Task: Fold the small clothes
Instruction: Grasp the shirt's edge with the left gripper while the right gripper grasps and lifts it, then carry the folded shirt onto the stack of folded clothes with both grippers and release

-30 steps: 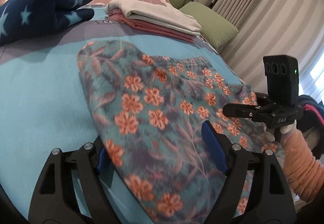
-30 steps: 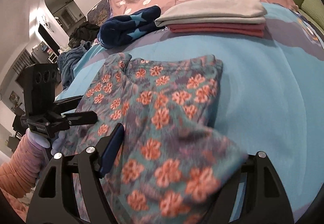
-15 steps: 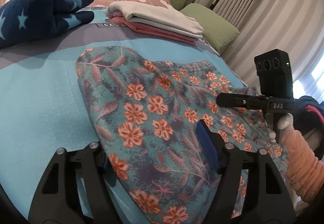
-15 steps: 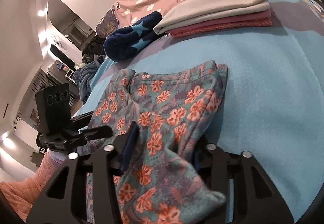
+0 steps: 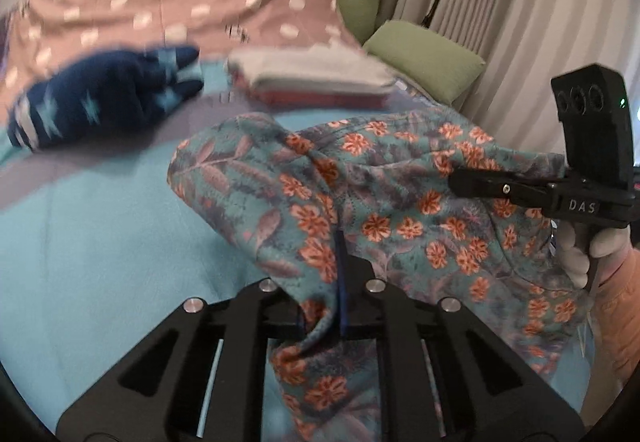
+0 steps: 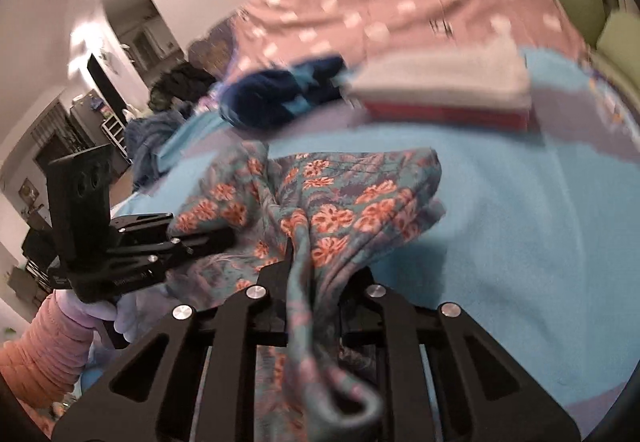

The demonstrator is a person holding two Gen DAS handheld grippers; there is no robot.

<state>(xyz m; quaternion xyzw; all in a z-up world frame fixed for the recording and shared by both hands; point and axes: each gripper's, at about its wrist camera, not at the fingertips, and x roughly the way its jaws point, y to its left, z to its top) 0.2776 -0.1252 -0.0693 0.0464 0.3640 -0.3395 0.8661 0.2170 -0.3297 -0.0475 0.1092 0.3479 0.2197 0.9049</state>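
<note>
The left tool (image 5: 338, 282) is pinched tight on a fold of the floral garment (image 5: 384, 210), the cloth bunched between its two blue pads and hanging down below them. The right tool (image 6: 304, 266) is likewise clamped on another gathered edge of the garment (image 6: 340, 210), with a loop of hem trailing toward the camera. Between the two grips the fabric is raised off the bed and sags in folds; its far part lies on the blue blanket (image 5: 100, 234).

From the left wrist view, the right tool (image 5: 472, 182) shows at the right edge, held by a pale-gloved hand (image 5: 580, 254) with an orange sleeve. From the right wrist view, the left tool (image 6: 216, 238) shows at the left, its tips against the garment.

Farther back on the blanket lie a navy star-print piece (image 5: 104, 102) and, just beside it, a folded stack (image 5: 316, 82), pale cloth on top of red. Behind them are a pink dotted cover (image 5: 180, 2) and green pillows (image 5: 428, 62) by the curtain (image 5: 520, 22). The far things are blurred.
</note>
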